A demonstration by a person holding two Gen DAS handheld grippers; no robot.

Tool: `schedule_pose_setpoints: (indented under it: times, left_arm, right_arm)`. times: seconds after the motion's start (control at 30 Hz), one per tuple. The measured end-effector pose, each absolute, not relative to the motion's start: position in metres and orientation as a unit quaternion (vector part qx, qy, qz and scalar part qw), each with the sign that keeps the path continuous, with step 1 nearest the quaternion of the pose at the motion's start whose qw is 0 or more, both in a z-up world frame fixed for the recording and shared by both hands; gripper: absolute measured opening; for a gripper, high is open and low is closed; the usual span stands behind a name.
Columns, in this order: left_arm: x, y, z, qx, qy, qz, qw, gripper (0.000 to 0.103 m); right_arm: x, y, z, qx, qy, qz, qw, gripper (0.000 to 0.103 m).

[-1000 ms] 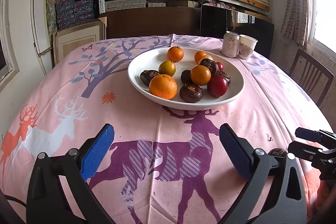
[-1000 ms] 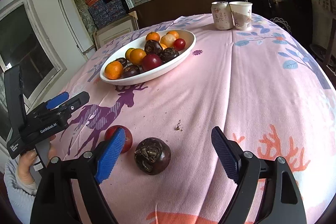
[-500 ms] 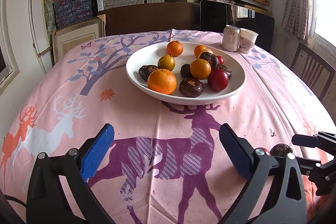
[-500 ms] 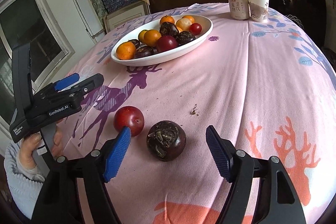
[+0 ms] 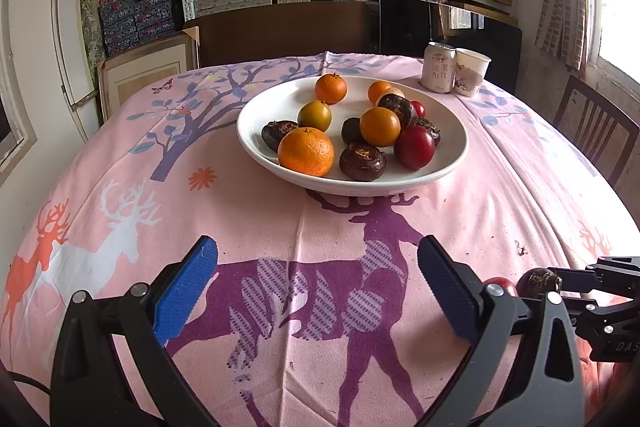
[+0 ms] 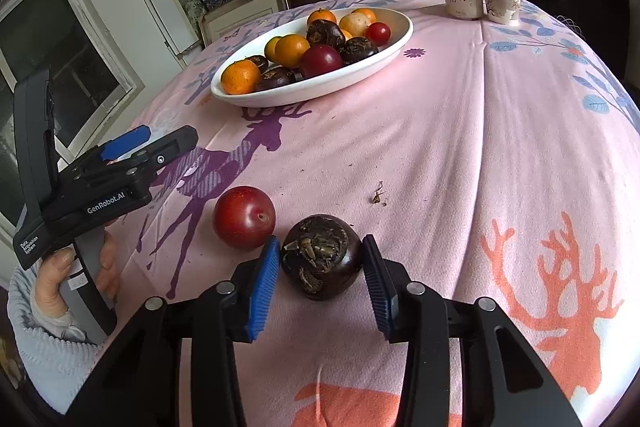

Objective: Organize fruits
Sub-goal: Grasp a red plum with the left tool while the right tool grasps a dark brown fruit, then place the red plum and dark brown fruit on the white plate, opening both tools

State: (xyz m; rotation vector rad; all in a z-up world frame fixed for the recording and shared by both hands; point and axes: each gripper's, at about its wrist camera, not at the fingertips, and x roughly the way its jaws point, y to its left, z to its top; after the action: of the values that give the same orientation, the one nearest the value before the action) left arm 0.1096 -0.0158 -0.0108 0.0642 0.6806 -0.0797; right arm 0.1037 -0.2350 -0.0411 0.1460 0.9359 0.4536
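The right wrist view shows the right gripper (image 6: 320, 269) with its two blue ribbed pads (image 6: 264, 287) narrowed around a dark purple-brown round fruit with a rough dry top (image 6: 322, 257). The pads stand at the two sides of the fruit; they seem to touch it or nearly touch it, but a firm grip cannot be confirmed, and the fruit rests on the pink tablecloth with printed deer (image 6: 460, 147). Just beside it, on its left, lies a smooth red plum (image 6: 244, 217), apart from the left pad by only a small gap.

To do this step well, the person should probably close the pads on the widest part of the fruit, because a round hard skin can slip out forward. The lift should go straight up, so that the left pad does not push the plum away.

The white oval bowl (image 6: 384, 55) with oranges, plums and other dark fruits is well apart, farther on the table, and it is likely the goal.

In the left wrist view the left gripper (image 5: 316, 287) hangs above the cloth with its jaws wide and nothing between them.
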Motion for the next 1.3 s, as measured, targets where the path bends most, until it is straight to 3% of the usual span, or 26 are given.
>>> schedule_pose_setpoints:
  times: [0.27,0.53,0.6,0.63,0.67,0.93,1.13,1.3]
  left_arm:
    - [0.090,-0.038,-0.005,0.046,0.317,-0.124,0.939,0.098]
    - [0.072,-0.097,-0.018,0.160,0.319,-0.188,0.915,0.098]
    - [0.078,-0.105,-0.026,0.170,0.345,-0.201,0.901,0.067]
    - [0.083,-0.106,-0.030,0.163,0.365,-0.215,0.891,0.046]
    - [0.088,-0.105,-0.034,0.148,0.384,-0.228,0.882,0.040]
    - [0.104,-0.076,-0.012,0.079,0.373,-0.214,0.899,0.038]
    - [0.163,-0.035,0.035,0.052,0.342,-0.135,0.928,0.038]
    - [0.222,-0.014,0.041,0.024,0.347,-0.093,0.933,0.038]
  right_arm:
    - [0.105,-0.268,-0.035,0.144,0.410,0.186,0.881,0.042]
    - [0.106,-0.280,-0.033,0.167,0.396,0.170,0.887,0.042]
    - [0.107,-0.280,-0.033,0.169,0.396,0.168,0.887,0.042]
    - [0.107,-0.280,-0.033,0.168,0.397,0.168,0.887,0.043]
    - [0.107,-0.279,-0.033,0.168,0.397,0.169,0.886,0.043]
    - [0.115,-0.276,-0.024,0.165,0.396,0.175,0.886,0.042]
    - [0.163,-0.255,0.022,0.129,0.378,0.171,0.901,0.042]
    - [0.223,-0.221,0.034,0.129,0.373,0.178,0.901,0.042]
